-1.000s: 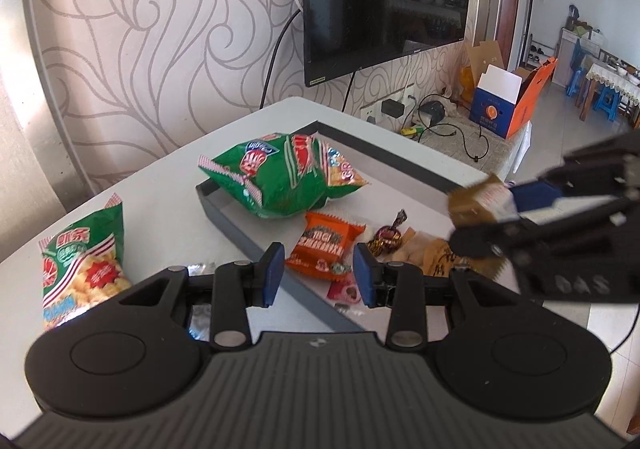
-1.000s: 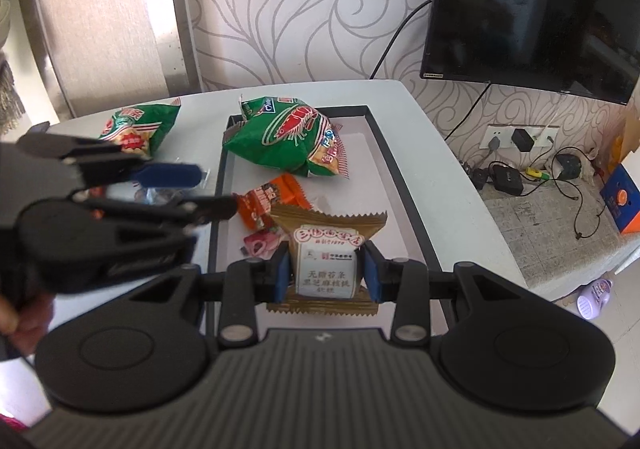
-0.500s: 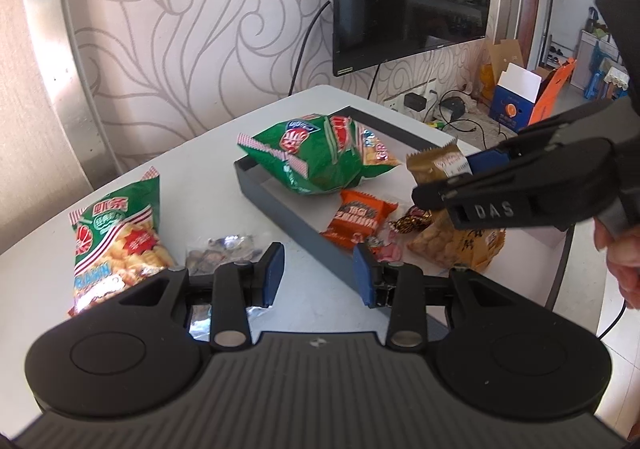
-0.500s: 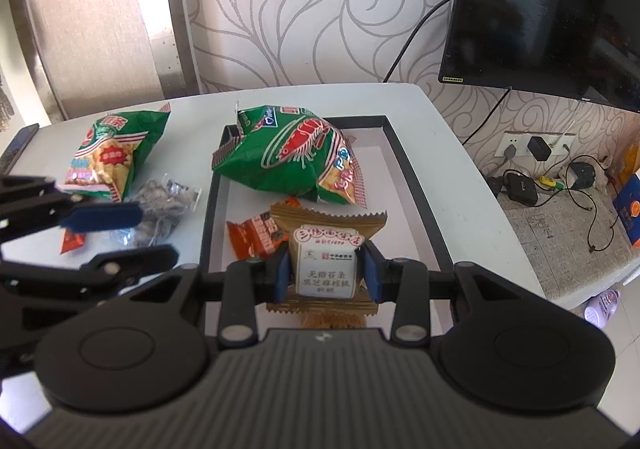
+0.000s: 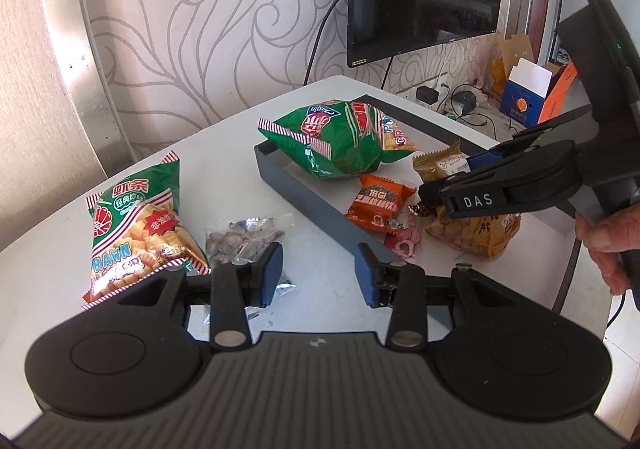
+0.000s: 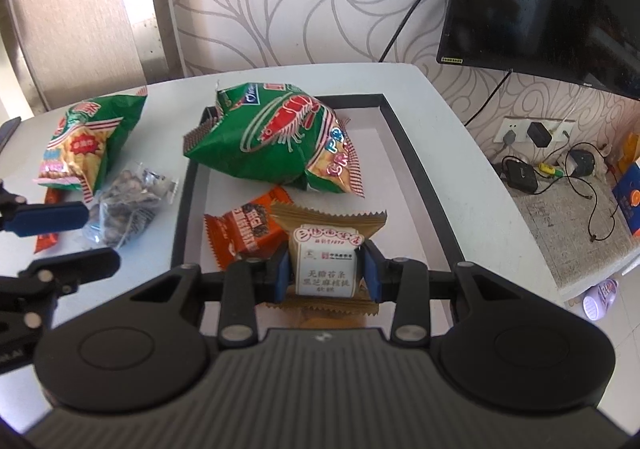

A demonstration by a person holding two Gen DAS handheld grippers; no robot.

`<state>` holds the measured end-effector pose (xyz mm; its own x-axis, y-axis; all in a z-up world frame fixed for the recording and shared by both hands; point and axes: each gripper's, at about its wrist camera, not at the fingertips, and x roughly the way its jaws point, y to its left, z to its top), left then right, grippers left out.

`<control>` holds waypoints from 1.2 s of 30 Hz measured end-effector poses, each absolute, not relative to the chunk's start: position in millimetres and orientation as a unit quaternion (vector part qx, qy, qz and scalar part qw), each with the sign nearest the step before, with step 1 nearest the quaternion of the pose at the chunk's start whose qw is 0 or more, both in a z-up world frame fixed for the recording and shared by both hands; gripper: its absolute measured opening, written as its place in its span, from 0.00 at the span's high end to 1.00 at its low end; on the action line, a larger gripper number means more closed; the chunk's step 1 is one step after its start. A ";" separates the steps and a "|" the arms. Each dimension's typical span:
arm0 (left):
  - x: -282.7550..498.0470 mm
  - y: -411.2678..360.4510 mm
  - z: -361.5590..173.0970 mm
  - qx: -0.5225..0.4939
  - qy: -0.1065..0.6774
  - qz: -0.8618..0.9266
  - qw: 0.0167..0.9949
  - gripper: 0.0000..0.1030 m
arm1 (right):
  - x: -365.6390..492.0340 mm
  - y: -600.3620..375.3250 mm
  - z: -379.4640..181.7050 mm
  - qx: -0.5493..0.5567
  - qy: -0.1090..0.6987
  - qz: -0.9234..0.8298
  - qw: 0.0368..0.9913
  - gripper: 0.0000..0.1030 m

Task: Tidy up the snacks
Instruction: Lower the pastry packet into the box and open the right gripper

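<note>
A green prawn-cracker bag with a red-and-white striped edge (image 5: 136, 225) lies at the left of the white surface (image 5: 224, 153), with a clear packet of dark nuts (image 5: 240, 237) just beside it on the right. Above them the left gripper (image 5: 318, 273) hangs with its blue-padded fingers (image 5: 270, 273) apart and empty. Further right, a dark rectangular tray (image 6: 416, 169) holds a second green prawn-cracker bag (image 6: 280, 141) at its far end, one edge overhanging the tray's left wall, and an orange foil snack packet (image 6: 240, 233) nearer. At the tray's near end the right gripper (image 6: 326, 275) has its fingers clamped on a gold-brown wrapped pastry with a white label (image 6: 326, 261), held above the tray over a yellowish snack bag (image 5: 476, 237). A black television (image 6: 552, 1) hangs on the swirl-patterned wall at the far right.
</note>
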<state>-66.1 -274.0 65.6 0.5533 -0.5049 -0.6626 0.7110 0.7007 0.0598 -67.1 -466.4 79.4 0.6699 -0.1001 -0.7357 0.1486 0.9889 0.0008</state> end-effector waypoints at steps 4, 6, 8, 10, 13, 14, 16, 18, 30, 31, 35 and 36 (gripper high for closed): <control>-67.5 -270.5 65.2 0.164 0.316 -0.350 0.866 0.53 | -61.8 -468.3 74.0 0.029 0.407 -0.071 0.910 0.61; -68.8 -268.5 65.0 0.165 0.317 -0.350 0.866 0.53 | -59.3 -469.6 72.5 0.032 0.408 -0.074 0.909 0.61; -69.6 -265.6 63.8 0.165 0.318 -0.349 0.866 0.52 | -56.4 -470.4 71.5 0.032 0.409 -0.074 0.909 0.61; -70.8 -262.3 62.1 0.165 0.321 -0.347 0.866 0.52 | -54.8 -470.5 70.4 0.030 0.410 -0.074 0.909 0.61; -72.7 -257.3 59.2 0.164 0.325 -0.345 0.865 0.52 | -56.2 -468.6 70.4 0.025 0.412 -0.074 0.908 0.61; -73.4 -255.4 58.6 0.164 0.325 -0.344 0.865 0.52 | -58.2 -466.9 70.1 0.021 0.413 -0.072 0.908 0.61; -74.1 -251.4 57.7 0.162 0.326 -0.343 0.866 0.52 | -64.0 -463.6 69.0 0.013 0.417 -0.068 0.906 0.62; -75.1 -246.7 56.8 0.160 0.328 -0.342 0.866 0.52 | -69.9 -460.9 66.9 0.011 0.425 -0.066 0.903 0.62; -87.3 -221.7 47.5 0.161 0.335 -0.340 0.864 0.52 | -81.2 -459.3 67.6 0.039 0.416 -0.076 0.905 0.60; -87.5 -219.8 46.9 0.160 0.335 -0.340 0.864 0.52 | -83.5 -458.7 68.5 0.039 0.414 -0.078 0.906 0.59; -87.2 -213.6 45.4 0.158 0.337 -0.339 0.864 0.52 | -93.9 -456.5 76.0 0.047 0.396 -0.086 0.913 0.59; -87.3 -212.3 45.0 0.158 0.338 -0.339 0.864 0.52 | -96.3 -455.4 79.0 0.048 0.391 -0.086 0.915 0.59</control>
<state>-87.3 -212.3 45.0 0.5421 -0.4788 -0.6906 0.6919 0.7207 0.0434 -96.2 -455.4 79.0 0.6790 -0.1202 -0.7242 0.1953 0.9805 0.0204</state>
